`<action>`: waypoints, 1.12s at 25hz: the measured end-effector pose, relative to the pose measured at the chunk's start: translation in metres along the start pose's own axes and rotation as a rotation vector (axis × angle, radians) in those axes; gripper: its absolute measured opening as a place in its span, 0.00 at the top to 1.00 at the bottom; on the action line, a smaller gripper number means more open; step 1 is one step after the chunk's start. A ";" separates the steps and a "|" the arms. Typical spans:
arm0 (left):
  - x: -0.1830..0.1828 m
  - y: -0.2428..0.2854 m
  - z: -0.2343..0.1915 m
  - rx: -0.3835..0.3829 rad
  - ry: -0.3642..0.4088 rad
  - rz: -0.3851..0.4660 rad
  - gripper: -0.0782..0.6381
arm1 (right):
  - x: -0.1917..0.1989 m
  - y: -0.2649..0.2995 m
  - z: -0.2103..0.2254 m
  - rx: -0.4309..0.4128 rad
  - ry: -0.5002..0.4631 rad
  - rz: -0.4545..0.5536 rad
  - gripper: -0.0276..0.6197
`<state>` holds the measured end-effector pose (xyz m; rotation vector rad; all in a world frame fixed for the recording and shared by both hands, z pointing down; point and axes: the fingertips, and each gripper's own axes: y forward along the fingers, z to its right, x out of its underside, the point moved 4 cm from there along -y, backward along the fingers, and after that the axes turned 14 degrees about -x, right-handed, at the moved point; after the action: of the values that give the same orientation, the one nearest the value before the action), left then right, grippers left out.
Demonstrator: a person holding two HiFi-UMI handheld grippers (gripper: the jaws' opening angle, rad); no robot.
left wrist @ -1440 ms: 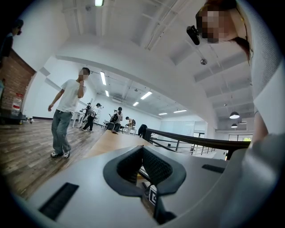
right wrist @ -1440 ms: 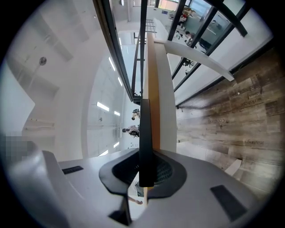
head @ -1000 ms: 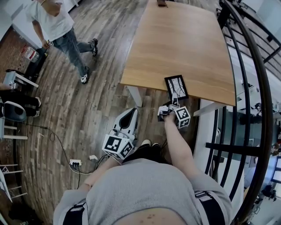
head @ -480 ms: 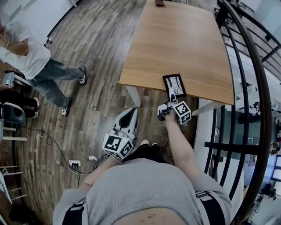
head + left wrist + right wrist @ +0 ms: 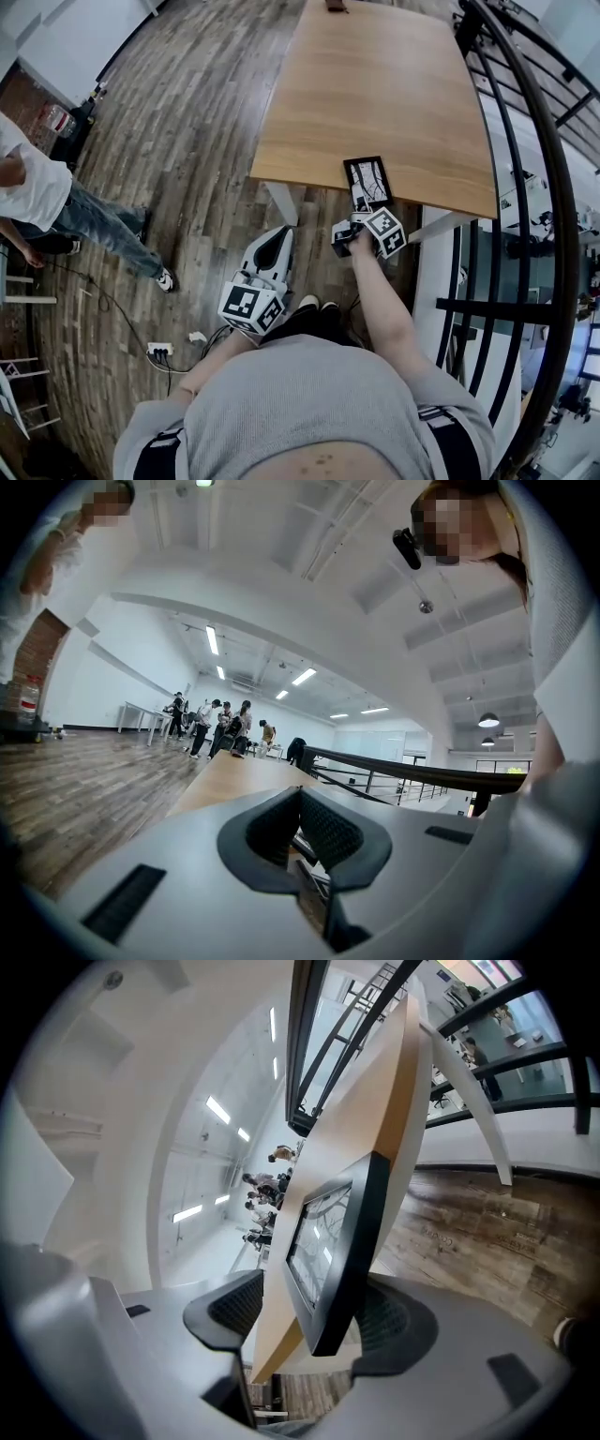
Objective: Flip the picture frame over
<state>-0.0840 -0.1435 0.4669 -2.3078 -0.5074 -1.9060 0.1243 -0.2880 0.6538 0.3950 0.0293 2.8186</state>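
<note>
A black picture frame [image 5: 368, 182] lies picture side up at the near edge of the wooden table [image 5: 375, 84]. My right gripper [image 5: 361, 214] is at that edge, and its jaws are opening. In the right gripper view the frame's near end [image 5: 323, 1241] and the table edge [image 5: 403, 1082] stand between the jaws of the right gripper [image 5: 314, 1321], and the pads are clear of both. My left gripper [image 5: 279, 246] hangs lower, in front of the table and over the floor. In the left gripper view the left gripper [image 5: 300, 827] is shut and holds nothing.
A dark curved railing [image 5: 548, 187] runs close along the table's right side. A person [image 5: 56, 202] walks on the wood floor at the far left. A power strip [image 5: 161, 348] with cables lies on the floor beside me. A small dark object [image 5: 337, 6] rests at the table's far end.
The right gripper has rolled a little and the frame has shifted slightly left at the table edge. The person on the floor has walked towards the lower left. My left gripper has kept still.
</note>
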 end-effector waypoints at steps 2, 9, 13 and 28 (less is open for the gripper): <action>0.000 0.001 0.001 0.002 -0.001 0.001 0.88 | 0.000 0.000 0.001 0.001 0.007 -0.008 0.53; 0.004 0.005 0.002 0.009 0.000 -0.007 0.88 | 0.004 -0.011 0.007 -0.009 0.002 -0.029 0.52; 0.005 0.009 0.002 0.010 -0.001 -0.006 0.88 | 0.010 -0.036 -0.003 -0.032 -0.022 -0.067 0.52; -0.038 0.038 0.043 0.128 -0.033 0.103 0.88 | -0.029 -0.124 -0.237 -0.364 -0.891 0.012 0.56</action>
<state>-0.0376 -0.1742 0.4263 -2.2427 -0.4885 -1.7393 0.1217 -0.1727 0.4109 1.4788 -0.6490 2.3285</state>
